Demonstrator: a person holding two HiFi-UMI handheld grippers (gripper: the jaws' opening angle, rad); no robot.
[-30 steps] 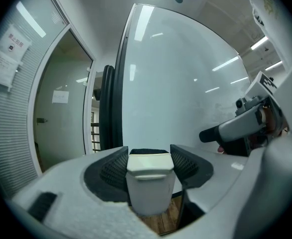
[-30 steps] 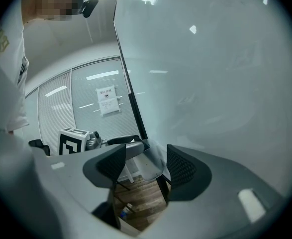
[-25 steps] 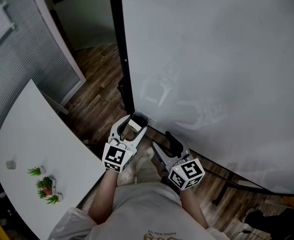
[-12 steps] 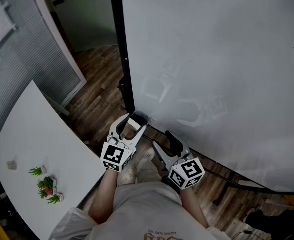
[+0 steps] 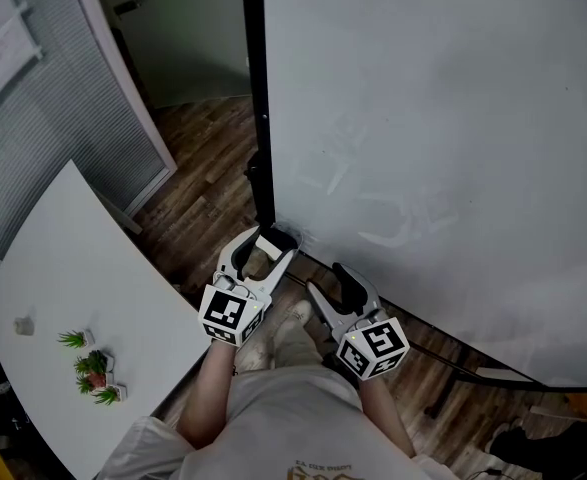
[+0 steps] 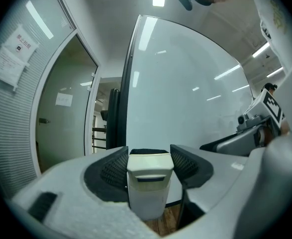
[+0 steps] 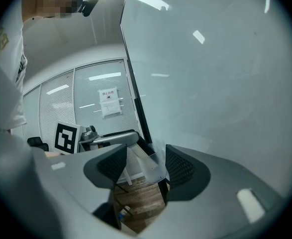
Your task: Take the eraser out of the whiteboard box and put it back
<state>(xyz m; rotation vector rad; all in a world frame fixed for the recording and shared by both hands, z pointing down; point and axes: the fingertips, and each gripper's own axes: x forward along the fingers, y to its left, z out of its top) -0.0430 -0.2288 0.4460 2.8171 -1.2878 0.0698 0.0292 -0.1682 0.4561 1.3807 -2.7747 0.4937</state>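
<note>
Eraser (image 6: 146,183) sits pinched upright between left gripper (image 5: 265,241) jaws (right gripper (image 7: 145,162) jaws spread apart).

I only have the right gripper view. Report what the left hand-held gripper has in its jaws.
Observer: The left hand-held gripper is clamped on a white eraser with a dark strip at its far end.
Operator: Give its position from overhead.
Observer: The head view puts it at the whiteboard's lower left corner, beside the right hand-held gripper.
Operator: Name what stands on the person's left.
Observer: A white table with small green plants.
</note>
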